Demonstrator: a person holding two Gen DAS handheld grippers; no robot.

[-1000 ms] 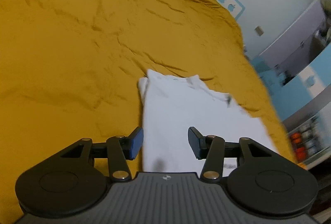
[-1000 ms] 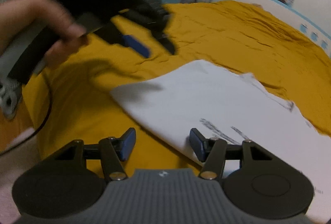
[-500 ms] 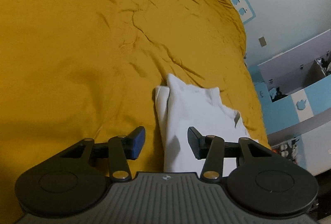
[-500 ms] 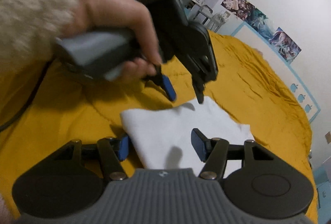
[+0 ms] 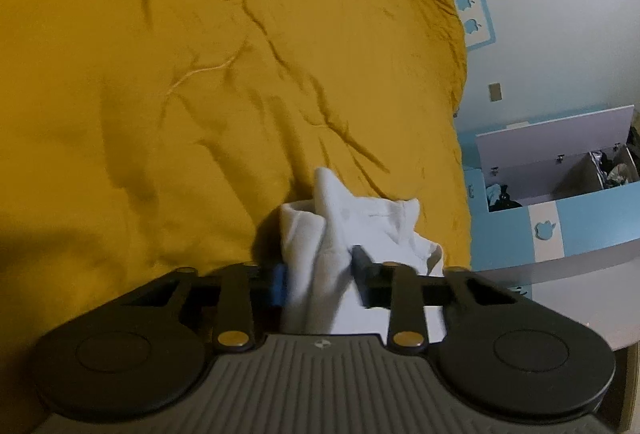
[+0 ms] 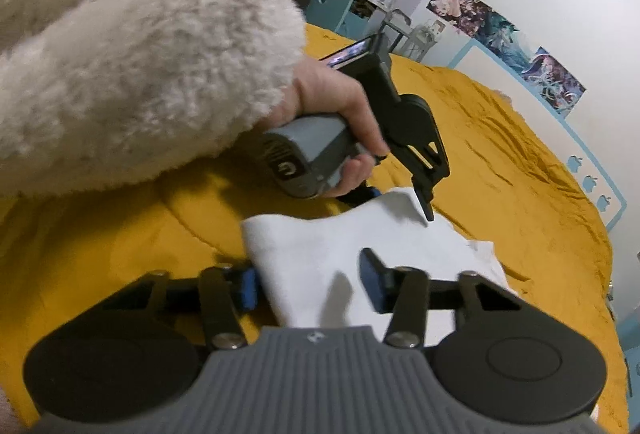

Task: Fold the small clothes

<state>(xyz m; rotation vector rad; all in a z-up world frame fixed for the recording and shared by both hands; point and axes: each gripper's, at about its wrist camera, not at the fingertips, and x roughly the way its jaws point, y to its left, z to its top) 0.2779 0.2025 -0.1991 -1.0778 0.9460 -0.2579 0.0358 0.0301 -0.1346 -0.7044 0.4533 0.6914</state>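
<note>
On the yellow bedspread [image 5: 200, 93], both closing tools pinch the bunched white garment [image 5: 360, 226].

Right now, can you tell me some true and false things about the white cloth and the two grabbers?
1. The white cloth lies on a yellow bedcover. True.
2. The left gripper has cloth bunched between its fingers. True; its jaws have just been closing.
3. The right gripper is far from the cloth. False; cloth sits between its fingers, and its jaws have just been closing too.
4. The hand holding the left gripper wears a blue glove. False; it is bare, with a fluffy cream sleeve.
5. The cloth is red. False; it is white.
</note>
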